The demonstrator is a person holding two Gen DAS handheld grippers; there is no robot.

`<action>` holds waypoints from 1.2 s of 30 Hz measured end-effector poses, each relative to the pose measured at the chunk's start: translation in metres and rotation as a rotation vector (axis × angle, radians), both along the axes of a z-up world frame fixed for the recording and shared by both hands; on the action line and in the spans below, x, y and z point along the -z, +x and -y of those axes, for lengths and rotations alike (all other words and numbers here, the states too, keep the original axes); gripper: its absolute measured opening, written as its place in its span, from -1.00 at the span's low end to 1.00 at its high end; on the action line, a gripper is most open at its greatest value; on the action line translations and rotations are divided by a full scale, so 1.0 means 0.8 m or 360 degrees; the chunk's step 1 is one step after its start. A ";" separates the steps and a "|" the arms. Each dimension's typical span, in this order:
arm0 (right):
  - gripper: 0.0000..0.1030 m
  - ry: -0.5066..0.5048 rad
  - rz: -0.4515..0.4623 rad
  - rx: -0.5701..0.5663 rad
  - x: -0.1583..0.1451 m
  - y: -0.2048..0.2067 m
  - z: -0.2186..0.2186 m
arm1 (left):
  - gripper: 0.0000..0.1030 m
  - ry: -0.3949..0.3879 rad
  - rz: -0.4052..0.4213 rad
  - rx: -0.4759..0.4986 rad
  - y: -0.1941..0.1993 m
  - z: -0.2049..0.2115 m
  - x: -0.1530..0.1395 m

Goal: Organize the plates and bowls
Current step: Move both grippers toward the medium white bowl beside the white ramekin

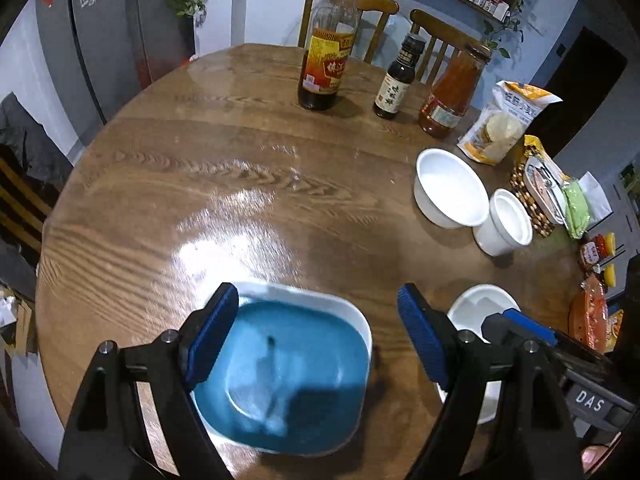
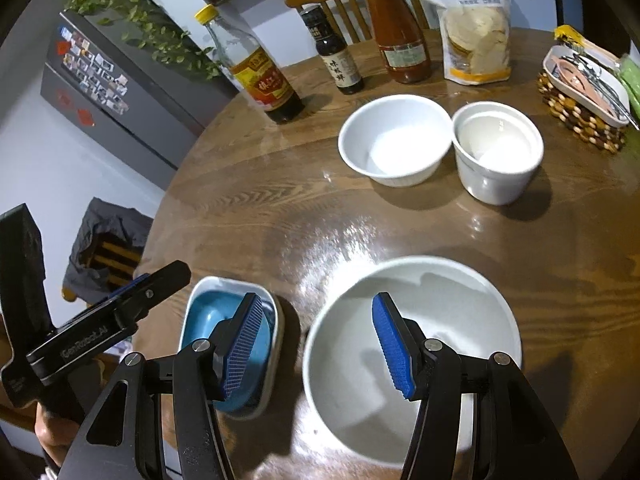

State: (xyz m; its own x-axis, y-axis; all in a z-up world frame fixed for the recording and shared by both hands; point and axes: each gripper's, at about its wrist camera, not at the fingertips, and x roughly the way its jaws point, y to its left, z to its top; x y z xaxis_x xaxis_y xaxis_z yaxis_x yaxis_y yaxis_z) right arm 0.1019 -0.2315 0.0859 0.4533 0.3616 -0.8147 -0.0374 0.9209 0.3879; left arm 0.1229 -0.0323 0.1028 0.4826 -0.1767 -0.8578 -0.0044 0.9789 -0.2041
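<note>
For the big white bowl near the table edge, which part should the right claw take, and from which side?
Probably the rim of the big white bowl, taken from above. It sits upright and open, with a thin raised wall, so one finger can go inside and one outside. The right claw hangs open over its left rim, next to the blue dish, so the right or near rim gives more room.

Across my round wooden table (image 1: 168, 184) stand a tall yellow-capped vinegar bottle (image 1: 326, 46), a small dark sauce bottle (image 1: 396, 78) and an orange-red sauce jar (image 1: 450, 94). Beside them I see an orange-and-white flour bag (image 2: 474, 20), with a beaded basket of spoons (image 2: 576, 110) near the edge.
</note>
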 end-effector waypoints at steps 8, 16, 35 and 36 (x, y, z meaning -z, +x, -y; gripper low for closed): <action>0.13 -0.0006 0.0045 0.0055 -0.012 0.025 0.004 | 0.59 0.0008 0.0011 0.0027 0.036 0.003 -0.006; 0.14 -0.0036 0.0074 0.0158 -0.017 0.051 0.022 | 0.59 0.0064 0.0056 0.0168 0.077 0.045 -0.013; 0.13 -0.0061 0.0018 0.0396 0.016 0.091 0.070 | 0.58 0.0068 0.0011 0.0374 0.167 0.129 0.017; 0.13 -0.0060 0.0013 0.0409 0.018 0.091 0.073 | 0.58 0.0074 0.0006 0.0378 0.170 0.131 0.020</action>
